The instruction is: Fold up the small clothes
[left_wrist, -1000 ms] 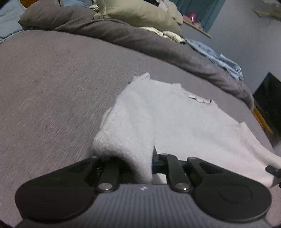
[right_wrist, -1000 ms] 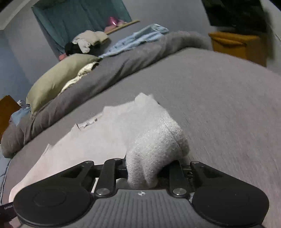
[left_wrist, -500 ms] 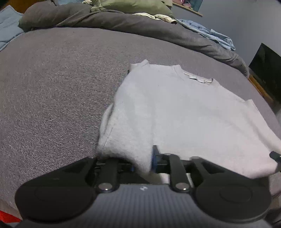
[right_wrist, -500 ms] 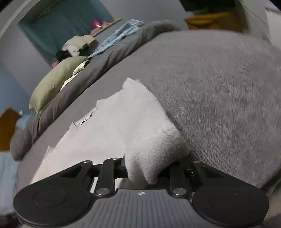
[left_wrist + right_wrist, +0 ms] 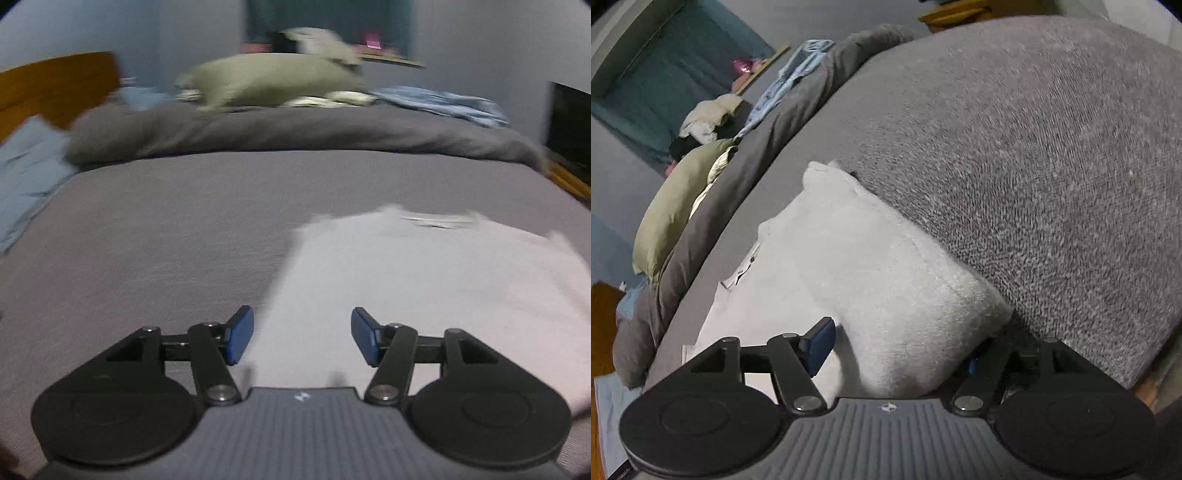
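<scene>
Since the earlier frames, both grippers have let go of the white garment [image 5: 424, 280]: a second ago each was pinched on a bunched corner of it, and the cloth lay lifted between the fingers. In the left wrist view the left gripper [image 5: 302, 339] stands above the garment with its jaws spread and opening, the blue pads [image 5: 240, 334] clear of the fabric and nothing caught between them. In the right wrist view the right gripper [image 5: 901, 349] also has its jaws spread and opening; a rounded, folded edge of the garment [image 5: 886, 280] lies between them, and the left blue pad [image 5: 820, 343] stands just apart from the cloth. The right pad is mostly hidden behind the fold, so contact there cannot be told.

Materials and shapes: the garment is a soft, fuzzy, fleece-like white knit, lying flat on the bed cover [image 5: 1034, 147] with a neckline and a paper label [image 5: 744, 271] at its far edge. The cover is a grey, coarse, looped weave stretched smooth. Beyond it lie a rolled dark grey duvet [image 5: 295, 129], an olive pillow [image 5: 273, 83], a pale blue crumpled cloth [image 5: 436, 103], and a wooden headboard [image 5: 55, 81]. The left wrist view is blurred.
</scene>
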Motion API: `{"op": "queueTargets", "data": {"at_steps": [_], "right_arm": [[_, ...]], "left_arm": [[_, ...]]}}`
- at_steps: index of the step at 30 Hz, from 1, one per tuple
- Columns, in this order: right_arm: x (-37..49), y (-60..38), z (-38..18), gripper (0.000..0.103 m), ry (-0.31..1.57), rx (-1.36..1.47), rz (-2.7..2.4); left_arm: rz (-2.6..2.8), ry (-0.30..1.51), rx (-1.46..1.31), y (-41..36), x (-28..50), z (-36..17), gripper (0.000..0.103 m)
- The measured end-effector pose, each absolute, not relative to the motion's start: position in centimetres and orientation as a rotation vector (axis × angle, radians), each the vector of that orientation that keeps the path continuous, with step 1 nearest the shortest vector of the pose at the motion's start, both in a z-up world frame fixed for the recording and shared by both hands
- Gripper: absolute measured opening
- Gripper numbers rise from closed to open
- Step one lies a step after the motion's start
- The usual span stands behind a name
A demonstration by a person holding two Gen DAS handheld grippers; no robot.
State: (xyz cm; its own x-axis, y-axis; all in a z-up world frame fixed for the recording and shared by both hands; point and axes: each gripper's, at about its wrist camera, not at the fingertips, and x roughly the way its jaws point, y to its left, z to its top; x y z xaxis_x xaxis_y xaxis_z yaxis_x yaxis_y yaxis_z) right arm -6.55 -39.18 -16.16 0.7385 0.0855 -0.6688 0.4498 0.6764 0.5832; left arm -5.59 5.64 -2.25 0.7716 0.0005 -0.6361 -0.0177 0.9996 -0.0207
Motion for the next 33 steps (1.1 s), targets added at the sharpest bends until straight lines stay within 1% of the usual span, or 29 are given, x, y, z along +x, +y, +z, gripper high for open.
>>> {"op": "queueTargets", "data": {"at_steps": [4,7,10,13,19,23,27,31,33], "right_arm": [[-6.5,-39.2,-16.5,0.067,0.718,0.834,-0.248],[-6.6,-39.5,-17.1,0.062,0.706,0.869,-0.264],[-7.1,-40.0,-17.5,0.061,0.690,0.936,-0.266],[-7.3,-40.5,-17.4,0.062,0.681,1.005,-0.259],[-7.2,-40.2,-16.2,0.062,0.652,0.946,-0.218],[-6.7,-40.2,-16.8,0.062,0.657,0.931,-0.215],[-6.0,-40.3,-17.6,0.062,0.657,0.955,-0.205],[-5.5,-40.1,-17.8,0.062,0.656,0.963,-0.202],[-5.4,-39.9,-17.5,0.058,0.655,0.935,-0.198]], "left_arm": [[-0.145,0.719,-0.032,0.9,-4.3,-2.4,0.058],[-0.301,0.803,-0.019,-3.3,-3.2,-3.8,0.058],[-0.336,0.930,0.107,-7.0,-2.0,-6.3,0.058],[-0.331,0.900,0.173,-9.1,-0.8,-6.5,0.060],[-0.500,0.885,-0.010,-13.8,4.8,-3.0,0.061],[-0.656,0.940,-0.075,-18.9,9.0,-1.9,0.061],[-0.696,1.088,-0.089,-23.5,13.1,-3.2,0.061],[-0.700,1.128,-0.076,-25.8,15.6,-4.9,0.061],[-0.698,1.116,-0.062,-26.4,15.6,-5.1,0.061]]}}
